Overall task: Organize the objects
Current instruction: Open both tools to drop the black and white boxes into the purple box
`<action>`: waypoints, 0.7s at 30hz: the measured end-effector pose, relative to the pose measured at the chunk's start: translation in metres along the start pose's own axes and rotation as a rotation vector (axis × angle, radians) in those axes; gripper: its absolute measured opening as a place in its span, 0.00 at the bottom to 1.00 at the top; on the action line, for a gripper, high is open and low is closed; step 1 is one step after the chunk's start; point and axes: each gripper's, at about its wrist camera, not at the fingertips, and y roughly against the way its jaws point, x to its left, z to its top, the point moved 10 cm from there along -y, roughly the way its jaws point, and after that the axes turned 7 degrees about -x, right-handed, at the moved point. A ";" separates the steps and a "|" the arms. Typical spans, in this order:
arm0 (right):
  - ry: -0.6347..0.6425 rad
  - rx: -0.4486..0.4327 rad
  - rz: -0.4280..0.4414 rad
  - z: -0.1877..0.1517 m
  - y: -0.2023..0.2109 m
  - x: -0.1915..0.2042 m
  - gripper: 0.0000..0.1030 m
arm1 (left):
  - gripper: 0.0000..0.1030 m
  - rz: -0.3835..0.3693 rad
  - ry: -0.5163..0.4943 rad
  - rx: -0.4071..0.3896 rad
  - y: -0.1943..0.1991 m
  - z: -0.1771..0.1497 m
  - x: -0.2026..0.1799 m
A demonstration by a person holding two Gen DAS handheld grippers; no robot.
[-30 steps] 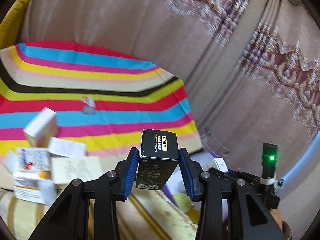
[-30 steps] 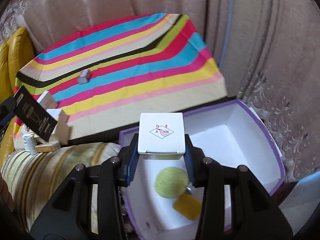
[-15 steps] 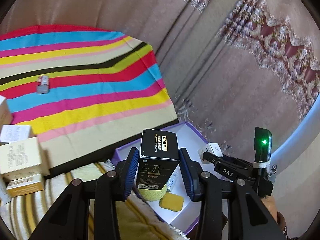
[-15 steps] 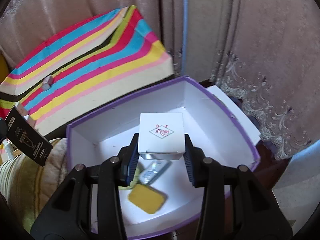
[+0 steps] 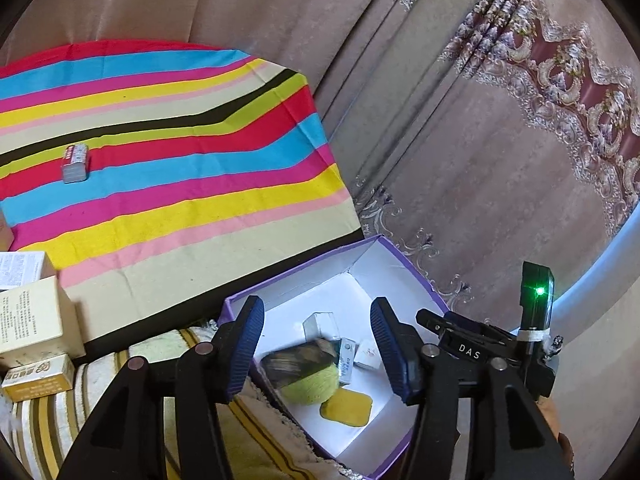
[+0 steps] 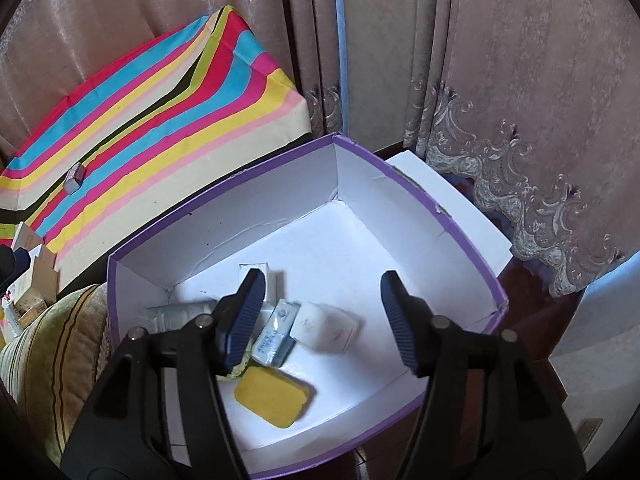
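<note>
A purple-rimmed box with a white inside lies below both grippers. My left gripper hangs over it, its jaws opening, with nothing pressed between them. The black carton, blurred, lies below on a green yarn ball. My right gripper is also above the box with its jaws opening and nothing gripped. The white carton, blurred, rests on the box floor beside a blue-and-white packet. A yellow pad lies nearer.
A table under a striped cloth stands behind the box, with a small grey pack on it. Several cartons sit at its left end. A striped cushion borders the box's left. Curtains hang behind, and a white lid lies beyond the box.
Both grippers swung over the purple-rimmed box and opened. The black carton left the left jaws and the white carton left the right jaws; both now lie inside the box.
</note>
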 end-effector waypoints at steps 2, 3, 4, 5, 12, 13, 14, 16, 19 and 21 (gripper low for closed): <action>0.003 0.005 0.008 -0.001 -0.001 0.004 0.63 | 0.55 0.005 0.007 -0.006 0.003 0.001 0.002; 0.006 0.008 0.012 -0.001 -0.001 0.006 0.63 | 0.55 0.010 0.012 -0.010 0.006 0.002 0.005; 0.008 0.008 0.015 -0.001 -0.001 0.007 0.64 | 0.55 0.013 0.015 -0.013 0.008 0.002 0.007; 0.011 0.009 0.019 -0.001 0.000 0.009 0.65 | 0.55 0.017 0.019 -0.014 0.010 0.002 0.008; 0.041 0.009 0.043 -0.001 0.003 0.026 0.66 | 0.55 0.059 0.035 -0.035 0.032 0.003 0.028; 0.048 0.009 0.048 -0.001 0.004 0.030 0.66 | 0.56 0.068 0.034 -0.039 0.035 0.003 0.032; 0.056 0.009 0.051 -0.001 0.004 0.034 0.66 | 0.56 0.079 0.035 -0.044 0.039 0.003 0.035; 0.072 0.008 0.058 -0.002 0.005 0.041 0.66 | 0.58 0.097 0.051 -0.054 0.048 0.003 0.045; 0.115 0.007 0.071 -0.004 0.007 0.058 0.66 | 0.58 0.126 0.068 -0.066 0.062 0.003 0.062; 0.137 0.007 0.081 -0.004 0.007 0.067 0.66 | 0.58 0.145 0.082 -0.077 0.073 0.002 0.073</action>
